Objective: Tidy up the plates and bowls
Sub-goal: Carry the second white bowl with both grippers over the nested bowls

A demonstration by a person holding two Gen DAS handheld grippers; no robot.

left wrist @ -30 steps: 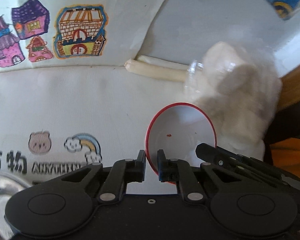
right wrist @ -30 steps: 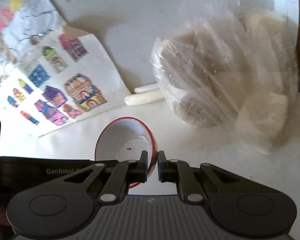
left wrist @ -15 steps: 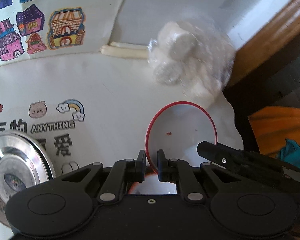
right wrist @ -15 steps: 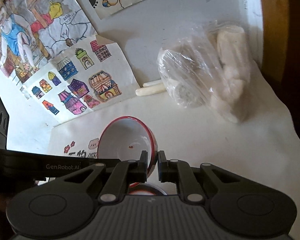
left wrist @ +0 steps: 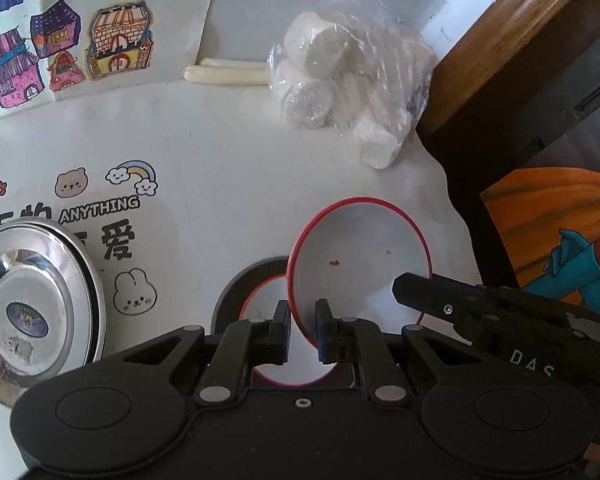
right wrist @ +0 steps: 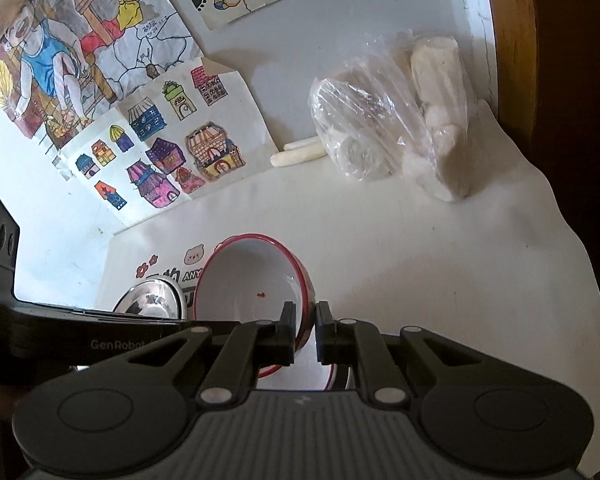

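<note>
Both tongs (left wrist: 302, 330) (right wrist: 305, 330) pinch the red-rimmed bowl (left wrist: 360, 264) above a white printed tablecloth (left wrist: 220, 168).

We can't see most of the lower bowl (left wrist: 268, 304): held bowl (left wrist: 360, 256) and claw bodies cover it. Steel plate (left wrist: 36, 304) is cut by the left-view edge. Plate's label is too blurry to read.

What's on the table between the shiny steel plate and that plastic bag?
Only printed tablecloth lies between the steel plate and the bag, in the left wrist view.
</note>
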